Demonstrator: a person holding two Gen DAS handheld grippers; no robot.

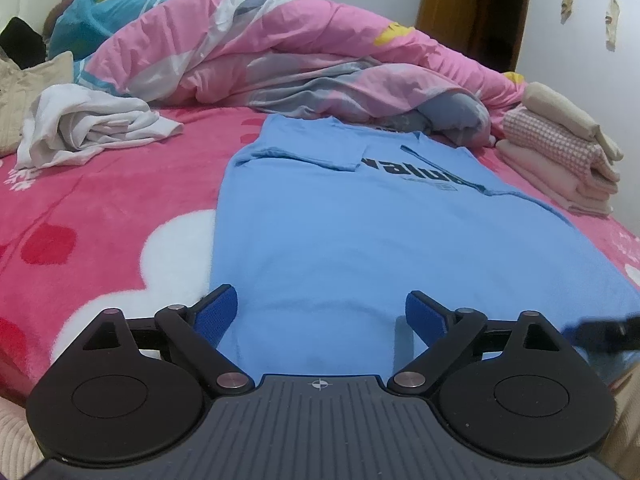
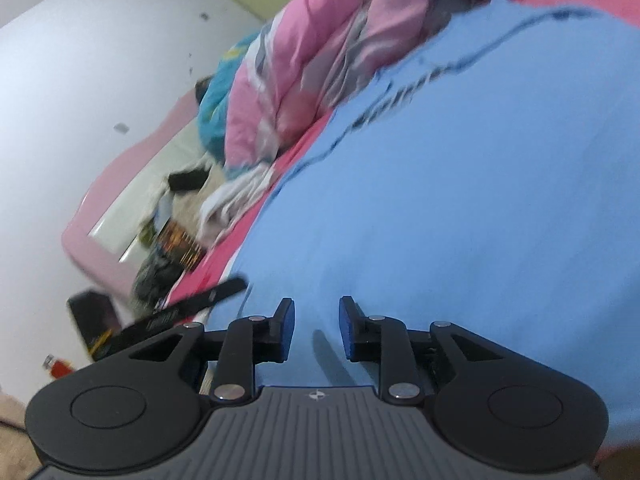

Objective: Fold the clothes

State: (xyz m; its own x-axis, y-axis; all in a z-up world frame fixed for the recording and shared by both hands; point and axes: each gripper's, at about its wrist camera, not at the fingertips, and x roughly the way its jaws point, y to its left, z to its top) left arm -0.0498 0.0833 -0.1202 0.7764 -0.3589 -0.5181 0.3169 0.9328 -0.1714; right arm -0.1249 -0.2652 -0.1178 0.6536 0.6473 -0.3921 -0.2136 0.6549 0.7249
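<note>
A light blue T-shirt [image 1: 340, 220] with black lettering lies flat on the pink bed blanket [image 1: 100, 220], its collar end far from me and its left sleeve folded in over the chest. My left gripper [image 1: 320, 298] stands wide open just above the shirt's near hem, with nothing between its blue pads. In the tilted, blurred right wrist view the same shirt [image 2: 460, 200] fills the right side. My right gripper [image 2: 316, 320] hangs low over the shirt near its edge, its jaws a small way apart and holding nothing. A dark blurred shape [image 1: 600, 332] at the right edge looks like that gripper.
A bunched pink duvet [image 1: 300, 48] lies across the back of the bed. A crumpled white garment [image 1: 88, 124] sits at the left, and a stack of folded pink and beige clothes [image 1: 560, 152] at the right. A person [image 1: 100, 4] lies at the far left under a blue cover.
</note>
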